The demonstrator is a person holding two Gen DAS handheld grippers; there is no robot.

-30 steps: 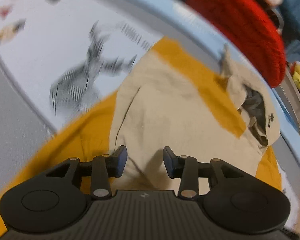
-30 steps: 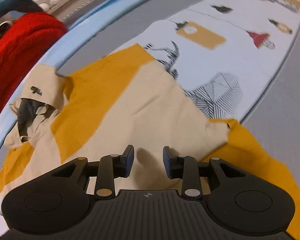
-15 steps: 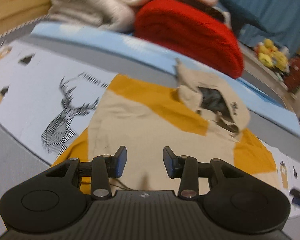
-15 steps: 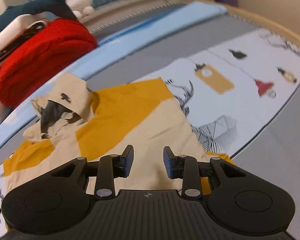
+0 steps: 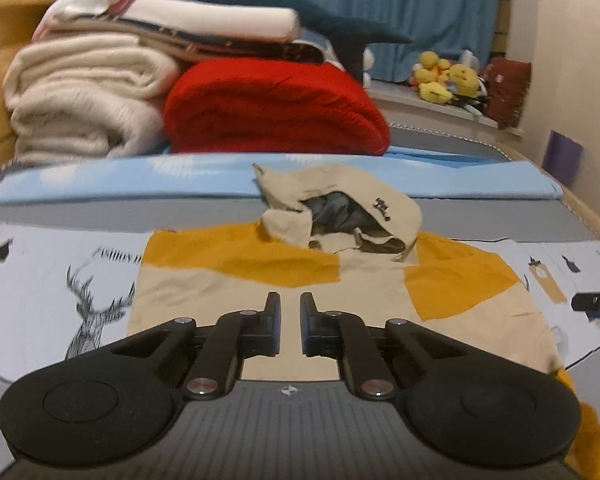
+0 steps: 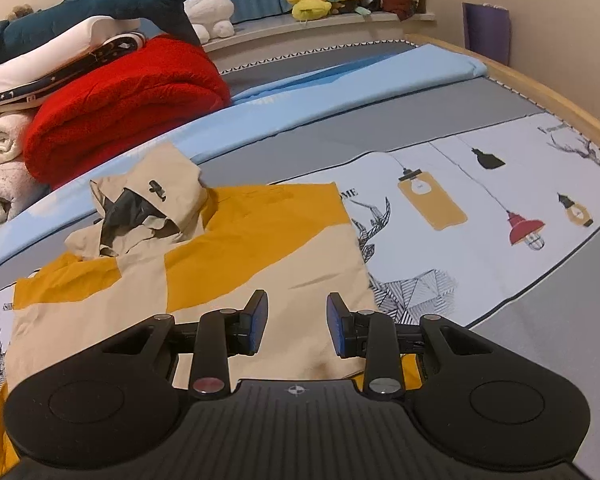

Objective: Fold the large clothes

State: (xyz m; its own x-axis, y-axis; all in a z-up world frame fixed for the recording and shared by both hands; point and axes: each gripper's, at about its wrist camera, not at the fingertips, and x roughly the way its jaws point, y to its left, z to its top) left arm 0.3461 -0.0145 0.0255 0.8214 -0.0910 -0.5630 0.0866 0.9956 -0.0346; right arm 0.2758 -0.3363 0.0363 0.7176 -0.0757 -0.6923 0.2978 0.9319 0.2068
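A beige and mustard hooded jacket (image 5: pixel 268 280) lies flat on a bed (image 6: pixel 440 128), its sides already folded inward so the body forms a rough rectangle. Its hood (image 5: pixel 340 208) sits rumpled at the far end, towards a red blanket (image 5: pixel 272 108) and a stack of pale bedding (image 5: pixel 84 96).

The left gripper (image 5: pixel 290 328) hovers above the near part of the jacket; its jaws are closing to a narrow gap with nothing between them. The right gripper (image 6: pixel 296 328) also hangs over the near edge, jaws partly open and empty (only cloth well below shows through the gap).

Judging by this, the side folds look done and both tools are between grasps. The next move likely calls for lowering both grippers to the jacket's near hem, pinching one corner each, and carrying it up towards the hood. The left jaws would need to reopen first.
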